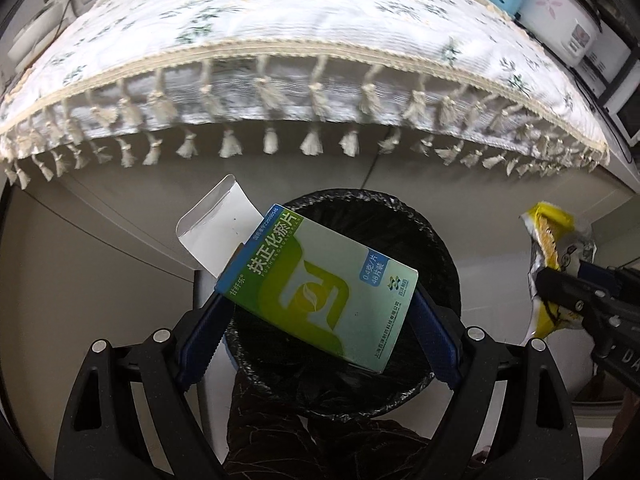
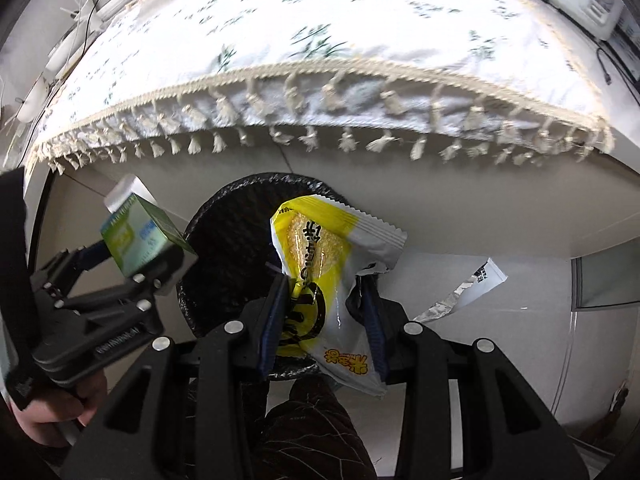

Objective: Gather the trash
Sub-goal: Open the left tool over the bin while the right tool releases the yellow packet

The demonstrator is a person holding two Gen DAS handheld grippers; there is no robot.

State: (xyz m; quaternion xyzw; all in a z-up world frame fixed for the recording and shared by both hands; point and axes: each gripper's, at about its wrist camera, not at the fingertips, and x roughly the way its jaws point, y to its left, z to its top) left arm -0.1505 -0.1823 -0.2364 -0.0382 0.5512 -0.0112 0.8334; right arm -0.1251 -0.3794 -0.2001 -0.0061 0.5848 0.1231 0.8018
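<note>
The left tool [image 1: 316, 312] stands wide, clamping a green medicine box [image 1: 316, 284] across its width, directly above the black-lined trash bin [image 1: 440, 248]. To its right, the right tool [image 2: 324, 308] stands narrow, pinching a yellow snack wrapper [image 2: 316, 264] over the bin's right side, near the table [image 2: 320, 40] edge.

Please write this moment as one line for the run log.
left tool: holds green box | right tool: holds yellow wrapper | both above black bin | nothing dropped yet
</note>
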